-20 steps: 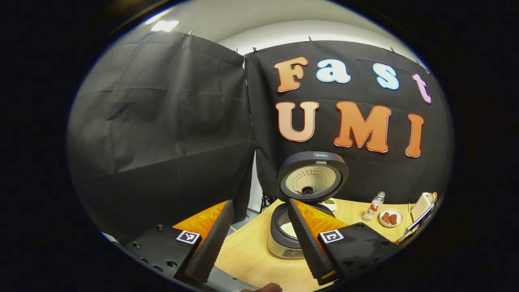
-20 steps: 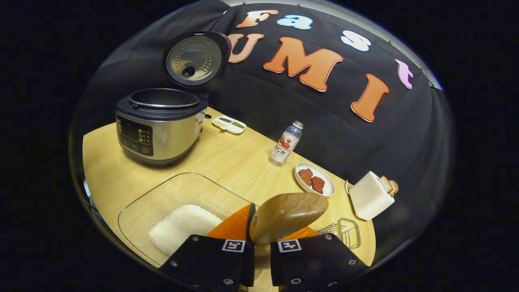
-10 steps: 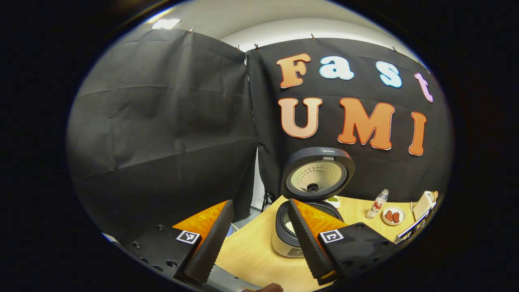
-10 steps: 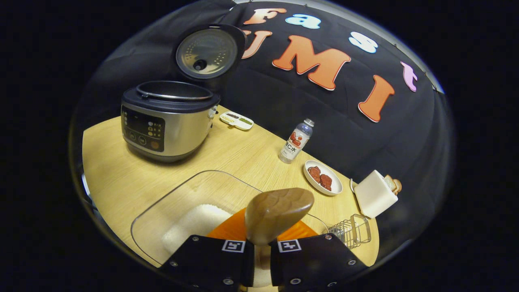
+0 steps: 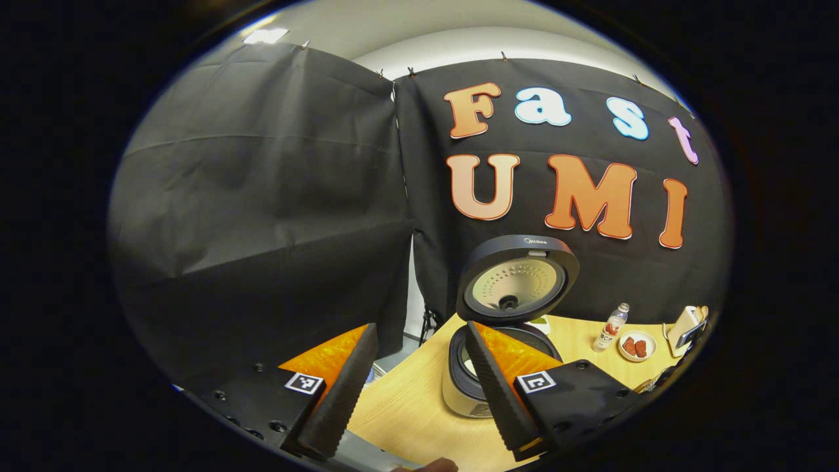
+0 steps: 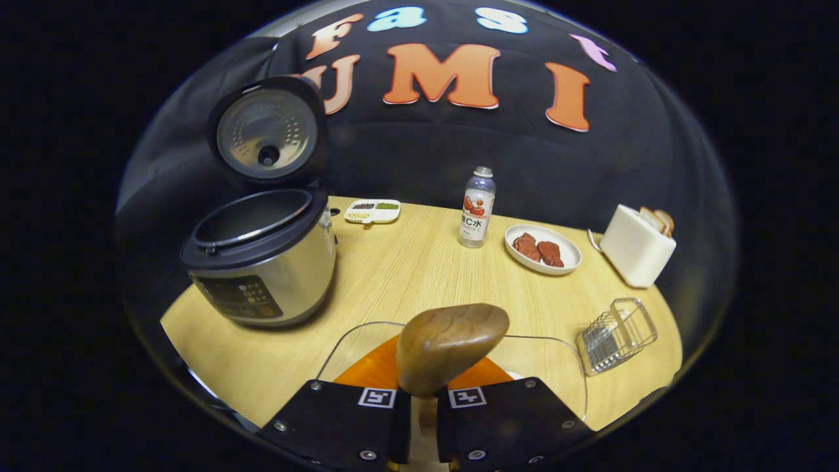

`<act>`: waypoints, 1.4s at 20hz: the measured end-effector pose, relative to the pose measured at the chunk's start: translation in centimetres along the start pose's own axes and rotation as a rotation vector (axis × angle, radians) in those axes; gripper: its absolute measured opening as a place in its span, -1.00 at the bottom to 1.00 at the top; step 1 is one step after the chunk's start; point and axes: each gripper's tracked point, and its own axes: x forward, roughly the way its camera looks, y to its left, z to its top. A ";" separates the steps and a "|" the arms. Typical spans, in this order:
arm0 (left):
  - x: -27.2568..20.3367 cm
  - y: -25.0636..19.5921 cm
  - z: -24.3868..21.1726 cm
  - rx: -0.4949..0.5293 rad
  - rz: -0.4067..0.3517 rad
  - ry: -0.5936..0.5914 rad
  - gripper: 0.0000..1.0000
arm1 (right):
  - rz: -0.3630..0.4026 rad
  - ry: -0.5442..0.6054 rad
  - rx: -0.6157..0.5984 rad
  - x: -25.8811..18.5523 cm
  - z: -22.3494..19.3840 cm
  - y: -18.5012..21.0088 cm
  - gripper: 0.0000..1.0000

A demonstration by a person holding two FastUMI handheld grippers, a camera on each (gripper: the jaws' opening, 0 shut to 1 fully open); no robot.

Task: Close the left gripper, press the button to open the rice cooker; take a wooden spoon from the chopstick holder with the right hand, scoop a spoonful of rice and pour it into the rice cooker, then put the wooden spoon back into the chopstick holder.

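The right gripper is clenched on the wooden spoon at its handle just below the bowl — a light, stiff, smooth-looking tool, best held firmly there — above the rice tray, while the left gripper stands released near the open rice cooker.

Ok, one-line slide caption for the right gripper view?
Right hand-held gripper holds wooden spoon above glass dish, facing open rice cooker and wire holder.

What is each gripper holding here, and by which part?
The right gripper is shut on the wooden spoon, gripping its handle just below the bowl. The left gripper is open and holds nothing.
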 end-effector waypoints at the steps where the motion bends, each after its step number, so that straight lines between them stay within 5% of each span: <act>1: 0.3 0.1 -0.3 0.006 -0.006 0.004 0.84 | -0.003 0.005 0.052 0.1 0.1 -0.1 -0.70; 8: 1.7 -0.5 -0.3 0.032 -0.049 0.025 0.83 | 0.028 0.084 0.373 0.5 -0.2 -0.3 -0.70; 13: 1.7 -1.8 -0.4 0.056 -0.080 0.041 0.84 | 0.055 0.087 0.449 0.7 0.0 -0.3 -0.70; 28: 1.6 -6.6 0.7 0.108 -0.152 0.036 0.84 | 0.322 0.151 0.855 0.9 1.4 -1.2 -0.70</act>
